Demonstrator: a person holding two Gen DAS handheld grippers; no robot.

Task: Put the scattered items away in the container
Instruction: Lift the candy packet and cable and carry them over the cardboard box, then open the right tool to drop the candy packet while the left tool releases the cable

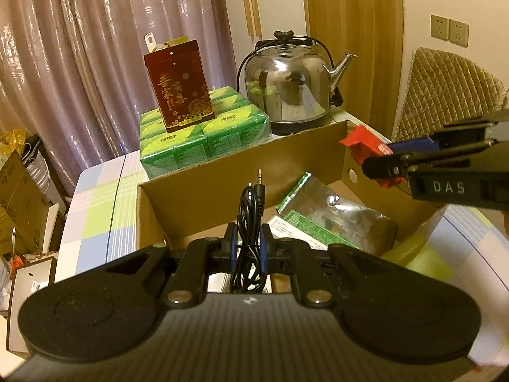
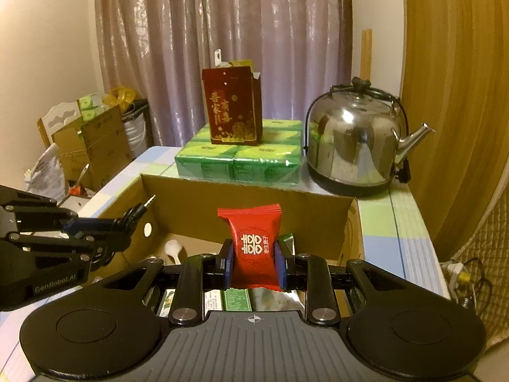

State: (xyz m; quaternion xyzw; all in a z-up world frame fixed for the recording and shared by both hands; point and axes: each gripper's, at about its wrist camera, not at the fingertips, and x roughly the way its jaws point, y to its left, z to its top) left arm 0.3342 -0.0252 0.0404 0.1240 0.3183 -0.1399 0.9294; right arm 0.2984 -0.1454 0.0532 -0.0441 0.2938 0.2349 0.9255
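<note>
Left hand-held gripper (image 1: 248,242) clamped on a coiled black audio cable (image 1: 251,222), plug upward, poised above the near rim of the open cardboard box (image 1: 203,187). Right hand-held gripper (image 2: 253,264) pinched shut on a red candy packet (image 2: 253,242), likewise over the box, near its right wall. Inside the box: a silver foil pouch (image 1: 343,213), green-printed packets, a white scoop (image 2: 173,250). Between the two grippers, free air over the box mouth. Behind the box's far wall, toward the bench's far edge: stacked green tissue packs (image 2: 241,159) with a dark red carton (image 2: 232,108) on top, and a steel kettle (image 2: 353,143) at the far right corner. Checked bench (image 2: 400,222) bare along the right edge.
</note>
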